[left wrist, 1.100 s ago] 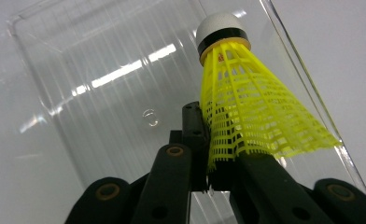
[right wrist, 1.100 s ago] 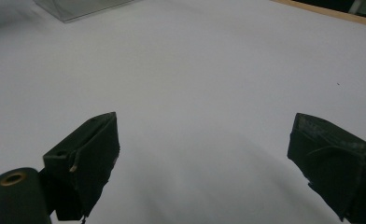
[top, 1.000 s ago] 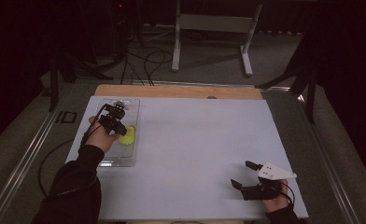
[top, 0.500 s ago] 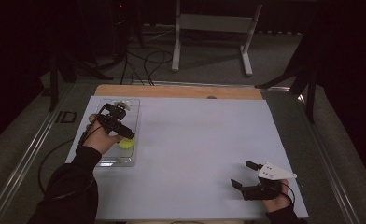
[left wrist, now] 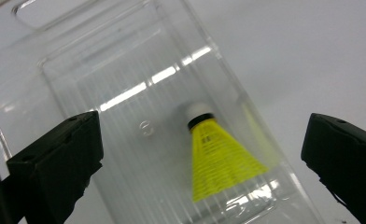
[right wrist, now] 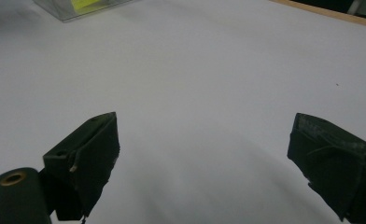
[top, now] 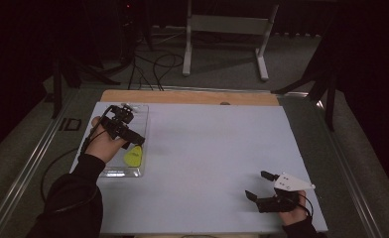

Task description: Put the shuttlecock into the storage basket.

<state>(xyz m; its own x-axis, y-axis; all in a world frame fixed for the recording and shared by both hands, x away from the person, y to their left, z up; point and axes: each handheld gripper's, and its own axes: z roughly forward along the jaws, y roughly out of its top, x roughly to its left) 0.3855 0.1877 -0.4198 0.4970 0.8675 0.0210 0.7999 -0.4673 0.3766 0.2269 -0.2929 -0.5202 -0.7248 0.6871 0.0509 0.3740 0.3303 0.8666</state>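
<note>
Item: yellow shuttlecock [left wrist: 218, 158], lying in clear tray [top: 142, 115], left of frame | left gripper [left wrist: 204, 154] fingers just spread wide above it, empty | right gripper [top: 260, 186] fingers spread, empty, lower right | Handling: lift clear without nudging tray.

Black sleeves [top: 73, 198], black gripper [top: 135, 141], trailing cable

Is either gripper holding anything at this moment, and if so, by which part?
Nothing is held. The left gripper has just opened its jaws above the yellow shuttlecock, which lies free in the clear tray. The right gripper is open over bare table.
</note>
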